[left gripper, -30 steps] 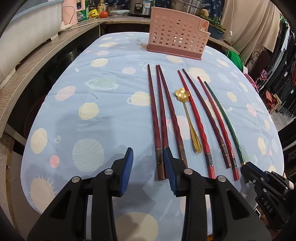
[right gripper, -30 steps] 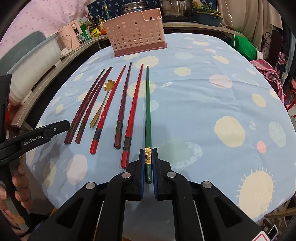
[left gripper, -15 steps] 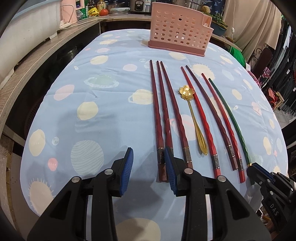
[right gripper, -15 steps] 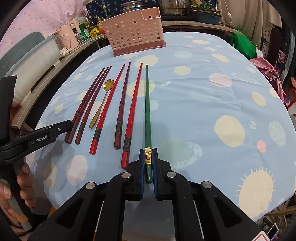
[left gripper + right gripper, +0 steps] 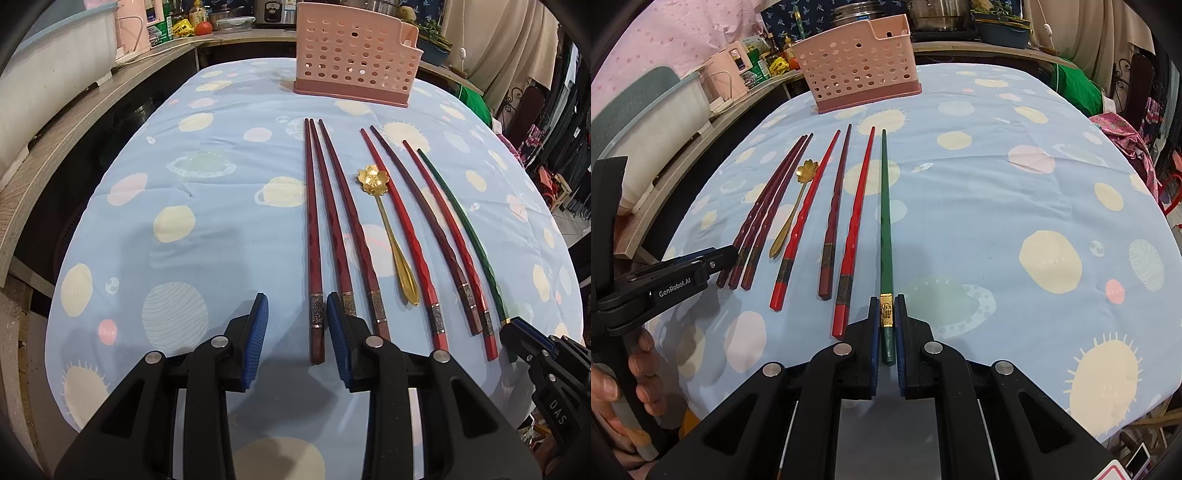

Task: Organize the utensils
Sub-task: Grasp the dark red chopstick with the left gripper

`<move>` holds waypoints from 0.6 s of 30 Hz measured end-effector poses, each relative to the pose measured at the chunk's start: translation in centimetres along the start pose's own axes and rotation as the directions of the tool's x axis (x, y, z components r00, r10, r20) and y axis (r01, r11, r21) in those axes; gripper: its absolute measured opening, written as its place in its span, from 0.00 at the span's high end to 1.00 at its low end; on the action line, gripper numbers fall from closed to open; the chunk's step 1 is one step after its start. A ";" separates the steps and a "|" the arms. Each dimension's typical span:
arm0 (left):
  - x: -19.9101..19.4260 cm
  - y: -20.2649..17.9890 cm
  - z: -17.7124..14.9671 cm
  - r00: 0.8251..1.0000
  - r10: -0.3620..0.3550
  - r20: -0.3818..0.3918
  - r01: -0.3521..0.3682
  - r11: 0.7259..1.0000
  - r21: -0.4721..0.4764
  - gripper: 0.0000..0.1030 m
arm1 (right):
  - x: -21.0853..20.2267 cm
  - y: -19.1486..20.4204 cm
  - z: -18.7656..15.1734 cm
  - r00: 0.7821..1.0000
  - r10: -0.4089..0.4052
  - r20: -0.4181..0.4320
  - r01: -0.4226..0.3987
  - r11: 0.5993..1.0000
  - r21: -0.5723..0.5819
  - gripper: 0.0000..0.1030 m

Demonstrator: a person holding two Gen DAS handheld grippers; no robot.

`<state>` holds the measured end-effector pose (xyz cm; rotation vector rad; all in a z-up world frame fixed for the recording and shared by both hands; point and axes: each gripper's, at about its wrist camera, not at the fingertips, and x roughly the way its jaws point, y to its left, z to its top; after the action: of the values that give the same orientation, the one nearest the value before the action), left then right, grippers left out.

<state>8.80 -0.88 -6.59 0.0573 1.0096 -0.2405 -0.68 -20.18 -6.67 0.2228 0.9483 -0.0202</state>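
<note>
Nearest the pink holder (image 5: 857, 62) lie the chopstick tips; the right gripper (image 5: 887, 332) pinches the green chopstick (image 5: 885, 206) by its butt, ready to lift. The left gripper (image 5: 297, 339), closing, straddles the leftmost dark red chopstick (image 5: 313, 236) without gripping.

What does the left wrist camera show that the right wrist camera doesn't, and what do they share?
Only the left wrist view shows the left tongs from behind, their jaws just closing around a dark red chopstick without pressing it. Only the right wrist view shows the right tongs shut on the green chopstick, plus a hand at the left edge. Both show the gold spoon, the row of chopsticks, the pink basket and the blue tablecloth.
</note>
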 end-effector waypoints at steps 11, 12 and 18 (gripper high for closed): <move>-0.5 -0.1 -0.5 1.000 -0.009 -0.003 0.009 1.000 0.007 0.93 | -0.1 -0.1 -0.1 1.000 0.008 -0.002 -0.008 1.000 -0.002 0.93; -0.7 -0.2 -0.5 1.000 -0.009 -0.002 0.009 1.000 0.006 0.93 | -0.2 -0.1 -0.2 1.000 0.010 -0.004 -0.010 1.000 0.001 0.93; -2.7 0.0 0.1 0.999 -0.020 0.027 0.020 1.000 -0.006 0.93 | -1.2 -0.7 -0.3 1.000 0.020 -0.002 -0.020 1.000 0.013 0.93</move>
<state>7.49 -0.41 -4.26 0.0379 0.9841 -0.2555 -1.67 -20.87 -6.00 0.2438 0.9479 -0.0077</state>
